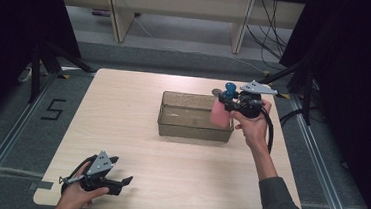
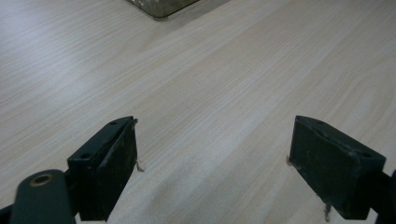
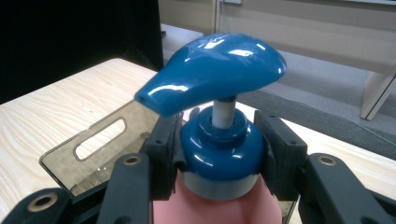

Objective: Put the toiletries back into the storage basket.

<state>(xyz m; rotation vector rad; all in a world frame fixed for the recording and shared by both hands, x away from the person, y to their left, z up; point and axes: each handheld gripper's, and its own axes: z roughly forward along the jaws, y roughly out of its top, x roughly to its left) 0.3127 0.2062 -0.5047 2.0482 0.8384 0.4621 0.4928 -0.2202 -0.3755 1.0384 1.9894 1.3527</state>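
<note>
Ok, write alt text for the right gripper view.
The right hand-held gripper clamps the blue collar of a pink pump bottle, its blue pump head up. Behind it, a clear brown bin sits on the wooden table.

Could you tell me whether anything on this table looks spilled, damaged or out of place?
Nothing stands out. The pump bottle is upright in the right gripper at the tub's right end, no spill shows on the table, and the left gripper sits open.

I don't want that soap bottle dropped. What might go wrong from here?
The right gripper grips the pink pump bottle only at its blue collar, so it may swing or slip. It hangs at the right end wall of the clear bin and could catch it.
</note>
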